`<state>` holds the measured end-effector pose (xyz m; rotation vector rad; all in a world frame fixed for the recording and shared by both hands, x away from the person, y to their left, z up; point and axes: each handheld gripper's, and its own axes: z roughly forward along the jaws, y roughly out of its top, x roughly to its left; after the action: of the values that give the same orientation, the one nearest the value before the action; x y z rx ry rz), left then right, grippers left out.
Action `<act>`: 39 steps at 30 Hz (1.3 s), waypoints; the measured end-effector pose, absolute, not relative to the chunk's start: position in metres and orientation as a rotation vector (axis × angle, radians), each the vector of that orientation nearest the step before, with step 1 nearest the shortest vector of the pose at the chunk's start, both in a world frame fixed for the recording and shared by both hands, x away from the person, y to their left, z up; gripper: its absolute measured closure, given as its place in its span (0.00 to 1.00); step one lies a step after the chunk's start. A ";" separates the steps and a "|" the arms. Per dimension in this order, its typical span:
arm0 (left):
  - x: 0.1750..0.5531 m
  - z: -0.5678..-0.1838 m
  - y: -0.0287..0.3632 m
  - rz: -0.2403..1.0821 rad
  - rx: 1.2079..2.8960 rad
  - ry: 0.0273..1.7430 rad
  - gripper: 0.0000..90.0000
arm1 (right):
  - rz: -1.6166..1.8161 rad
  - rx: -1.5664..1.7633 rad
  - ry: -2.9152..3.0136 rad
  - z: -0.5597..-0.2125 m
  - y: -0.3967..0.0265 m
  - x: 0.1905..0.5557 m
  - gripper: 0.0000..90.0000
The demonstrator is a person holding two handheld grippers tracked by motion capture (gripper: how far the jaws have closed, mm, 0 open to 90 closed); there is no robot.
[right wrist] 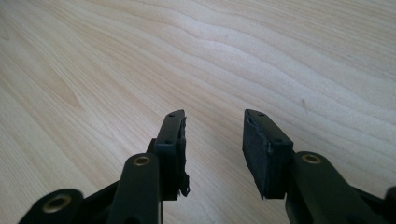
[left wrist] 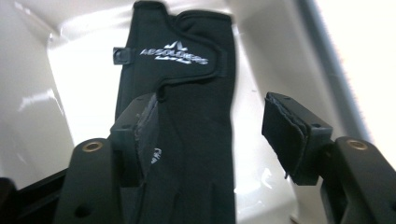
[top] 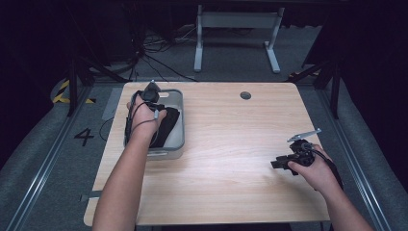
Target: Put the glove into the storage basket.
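- High view: grey bin [top: 182,126] at the left side of the wooden table [top: 231,144], near the far edge.
- Black glove [top: 168,126] lying inside the bin, along its length.
- Left gripper [top: 152,92] held over the far end of the bin, left hand [top: 144,113] above the glove; jaw state not readable from here.
- Right gripper [top: 281,163] low over bare wood at the right side of the table, pointing left, right hand [top: 315,168] behind it; well apart from the bin.
- Left gripper view: left gripper [left wrist: 210,135] spread wide, glove [left wrist: 191,154] between the jaws. Left pad seems against the glove's edge, right pad clear of the fabric with a gap showing; no pinch.
- White lettering on the glove's cuff strap, at the top of the view; pale glossy bin floor [left wrist: 79,88] beneath and around the glove.
- Right gripper view: right gripper [right wrist: 214,126] spread, nothing between the jaws, only table grain [right wrist: 233,56] beyond them.
- Jaws just above the wood; contact not discernible.
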<state>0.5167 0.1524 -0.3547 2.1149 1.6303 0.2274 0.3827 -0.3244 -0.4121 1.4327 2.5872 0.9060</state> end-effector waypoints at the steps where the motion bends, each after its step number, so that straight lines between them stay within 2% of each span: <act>1: 0.513 -0.351 0.151 0.233 2.112 1.611 0.41 | 0.906 1.428 2.587 -0.412 -0.324 0.384 0.67; 13: 0.453 -0.312 0.128 0.232 2.186 1.329 0.42 | 0.920 1.397 2.591 -0.408 -0.321 0.392 0.66; 22: 0.407 -0.302 0.107 0.202 2.218 1.101 0.42 | 0.925 1.389 2.589 -0.407 -0.325 0.389 0.65; 31: 0.372 -0.316 0.114 0.116 2.173 0.916 0.38 | 0.945 1.365 2.585 -0.405 -0.329 0.386 0.65; 39: 0.354 -0.346 0.127 0.132 2.159 0.921 0.37 | 0.948 1.340 2.596 -0.405 -0.329 0.385 0.64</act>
<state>0.3536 0.1269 -0.3461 2.1595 0.9215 0.1317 0.3852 -0.3294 -0.4055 1.3402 2.5964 0.9483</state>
